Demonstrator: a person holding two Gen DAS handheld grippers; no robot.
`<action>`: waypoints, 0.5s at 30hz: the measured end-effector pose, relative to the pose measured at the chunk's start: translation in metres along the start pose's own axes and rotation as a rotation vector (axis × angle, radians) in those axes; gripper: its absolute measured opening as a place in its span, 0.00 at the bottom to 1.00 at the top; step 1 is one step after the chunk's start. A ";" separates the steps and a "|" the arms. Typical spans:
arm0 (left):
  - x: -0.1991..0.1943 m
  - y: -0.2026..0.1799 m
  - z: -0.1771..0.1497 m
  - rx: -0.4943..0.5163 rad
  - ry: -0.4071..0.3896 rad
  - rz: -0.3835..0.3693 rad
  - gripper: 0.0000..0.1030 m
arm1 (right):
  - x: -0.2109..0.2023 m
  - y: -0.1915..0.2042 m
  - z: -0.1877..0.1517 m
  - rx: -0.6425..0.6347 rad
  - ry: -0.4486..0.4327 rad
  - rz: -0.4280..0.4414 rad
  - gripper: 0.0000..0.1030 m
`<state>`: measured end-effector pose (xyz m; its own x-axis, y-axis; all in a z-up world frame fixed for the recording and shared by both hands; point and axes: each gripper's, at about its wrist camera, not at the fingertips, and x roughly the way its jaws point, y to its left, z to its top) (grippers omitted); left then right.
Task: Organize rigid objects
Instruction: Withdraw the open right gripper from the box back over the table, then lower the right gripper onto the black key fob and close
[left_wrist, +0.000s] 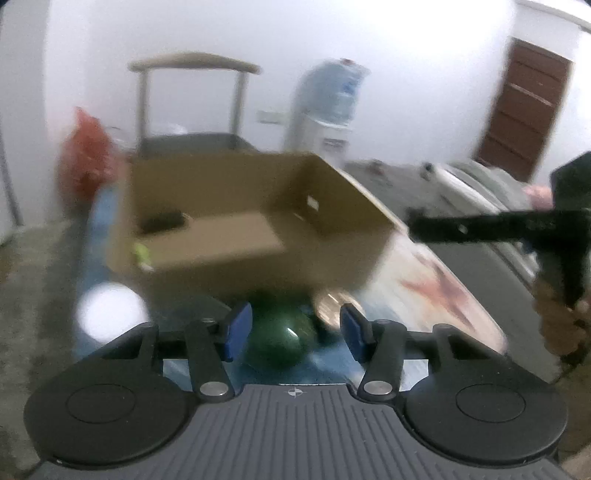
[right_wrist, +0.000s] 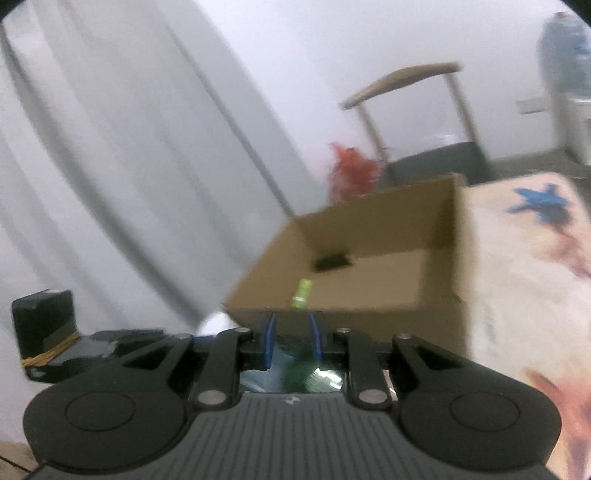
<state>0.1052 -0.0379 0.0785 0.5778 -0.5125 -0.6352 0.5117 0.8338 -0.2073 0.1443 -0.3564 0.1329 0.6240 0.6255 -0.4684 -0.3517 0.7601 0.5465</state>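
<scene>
An open cardboard box (left_wrist: 255, 225) stands on the patterned table; it also shows in the right wrist view (right_wrist: 369, 273). Inside lie a small black object (left_wrist: 164, 219) (right_wrist: 332, 261) and a light green item (left_wrist: 142, 254) (right_wrist: 302, 293). A dark green round object (left_wrist: 282, 338) lies on the table in front of the box, between the blue pads of my open left gripper (left_wrist: 291, 330), not clearly touched. My right gripper (right_wrist: 291, 341) is partly open and empty above the table, with the green object (right_wrist: 301, 369) below it. The views are blurred.
A white round object (left_wrist: 110, 314) lies left of the box, a shiny disc (left_wrist: 332, 306) to its right. The right gripper's body (left_wrist: 517, 225) shows at right. A chair (left_wrist: 192, 110), red bag (left_wrist: 86, 158) and water dispenser (left_wrist: 328, 107) stand behind.
</scene>
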 end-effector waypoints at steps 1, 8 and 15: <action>0.004 -0.004 -0.007 0.012 0.004 -0.023 0.51 | -0.005 -0.004 -0.009 0.014 -0.007 -0.023 0.21; 0.052 -0.029 -0.037 0.076 0.071 -0.143 0.51 | -0.006 -0.033 -0.059 0.142 0.024 -0.199 0.21; 0.095 -0.054 -0.050 0.136 0.140 -0.147 0.51 | 0.015 -0.043 -0.082 0.163 0.089 -0.242 0.21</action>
<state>0.1005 -0.1207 -0.0078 0.4022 -0.5848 -0.7045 0.6702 0.7123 -0.2086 0.1111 -0.3649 0.0456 0.6101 0.4480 -0.6536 -0.0791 0.8551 0.5124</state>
